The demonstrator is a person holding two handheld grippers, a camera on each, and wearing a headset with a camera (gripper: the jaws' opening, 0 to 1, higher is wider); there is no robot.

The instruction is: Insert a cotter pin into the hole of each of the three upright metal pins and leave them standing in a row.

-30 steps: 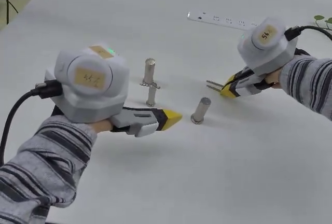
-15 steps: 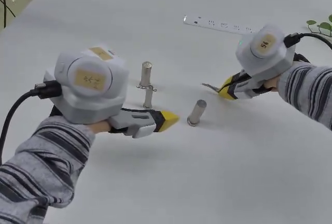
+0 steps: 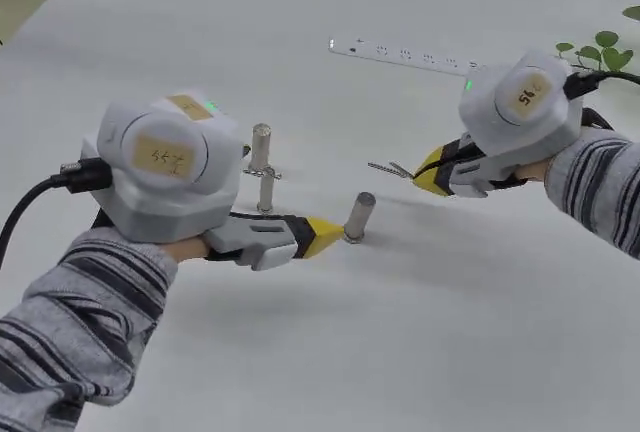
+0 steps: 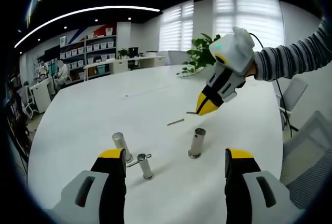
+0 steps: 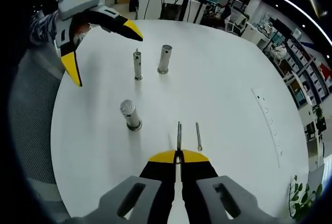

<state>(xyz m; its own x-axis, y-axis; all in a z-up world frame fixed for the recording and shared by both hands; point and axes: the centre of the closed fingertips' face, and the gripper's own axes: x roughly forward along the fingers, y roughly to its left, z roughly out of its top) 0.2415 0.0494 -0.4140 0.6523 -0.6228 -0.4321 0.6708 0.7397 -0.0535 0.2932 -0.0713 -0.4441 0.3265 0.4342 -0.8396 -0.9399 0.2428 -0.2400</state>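
- The grey, yellow-tipped left gripper (image 4: 175, 156) hovers low over the white table (image 3: 450, 332). Its jaws are spread wide with nothing between them.
- The matching right gripper (image 5: 179, 157) has its jaws pinched together on a thin silver held cotter pin (image 5: 179, 133), which pokes forward above the table.
- All silver cylinders, the far metal pin (image 3: 260, 144), the middle metal pin (image 3: 266, 194) just in front of it, and the near metal pin (image 3: 358, 216) stand upright. The near one is set apart to the right, ahead of the left gripper's tips.
- An inserted cotter pin (image 3: 262, 172) crosses the top of the middle metal pin.
- A loose cotter pin (image 5: 198, 136) lies flat on the table, just beside the held one.
- A long white power strip (image 3: 400, 55) lies farther back.
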